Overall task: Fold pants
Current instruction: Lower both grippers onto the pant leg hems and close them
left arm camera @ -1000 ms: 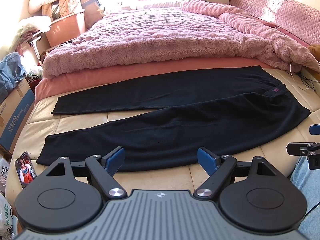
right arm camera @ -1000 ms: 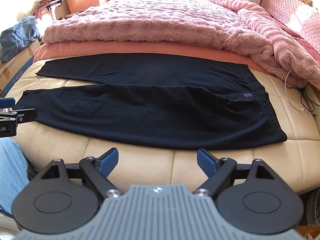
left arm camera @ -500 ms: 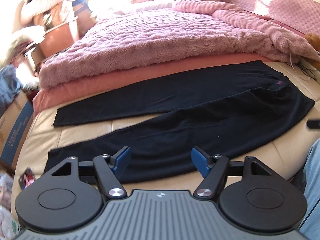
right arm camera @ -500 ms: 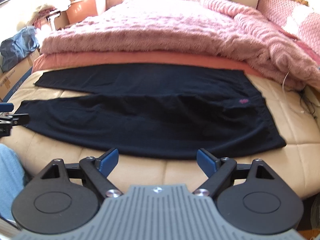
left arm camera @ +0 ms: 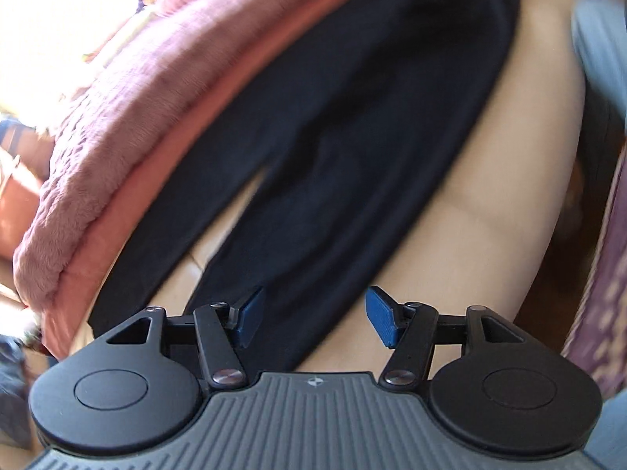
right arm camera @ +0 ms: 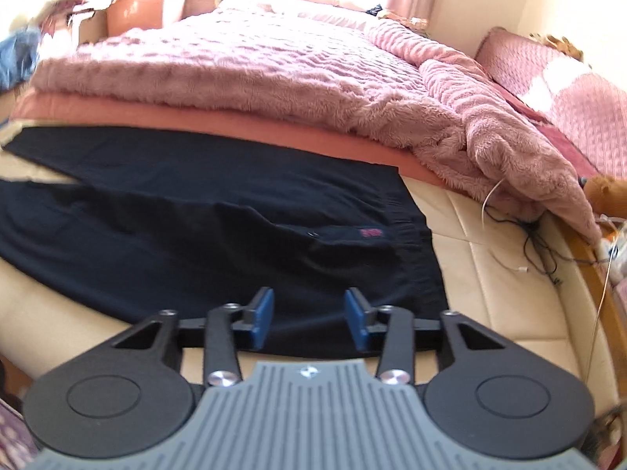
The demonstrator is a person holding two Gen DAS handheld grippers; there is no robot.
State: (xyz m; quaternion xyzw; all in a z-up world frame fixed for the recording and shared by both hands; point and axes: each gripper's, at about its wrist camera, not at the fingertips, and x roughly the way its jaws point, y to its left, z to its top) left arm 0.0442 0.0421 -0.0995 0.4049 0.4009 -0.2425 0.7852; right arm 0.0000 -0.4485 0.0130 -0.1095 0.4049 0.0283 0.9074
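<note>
Dark navy pants (right arm camera: 188, 227) lie flat on the cream mattress (right arm camera: 490, 293), legs spread apart, waistband with a small red label (right arm camera: 370, 232) at the right. My right gripper (right arm camera: 308, 315) is open, its blue pads over the near edge of the pants close to the waist end. In the left wrist view the pants (left arm camera: 352, 149) run away from the camera; my left gripper (left arm camera: 313, 319) is open over the hem end of the near leg. Neither gripper holds cloth.
A fluffy pink blanket (right arm camera: 274, 78) over a salmon sheet (right arm camera: 235, 125) lies just behind the pants. Cables (right arm camera: 521, 231) trail on the mattress at the right. A pink headboard (right arm camera: 568, 94), a tub (right arm camera: 137, 8) and clutter stand beyond. The person's jeans (left arm camera: 599, 51) show at the right.
Both grippers have swung in close to the pants: the left has turned to look along the near leg from its hem, the right has moved toward the waist and its jaws have narrowed.
</note>
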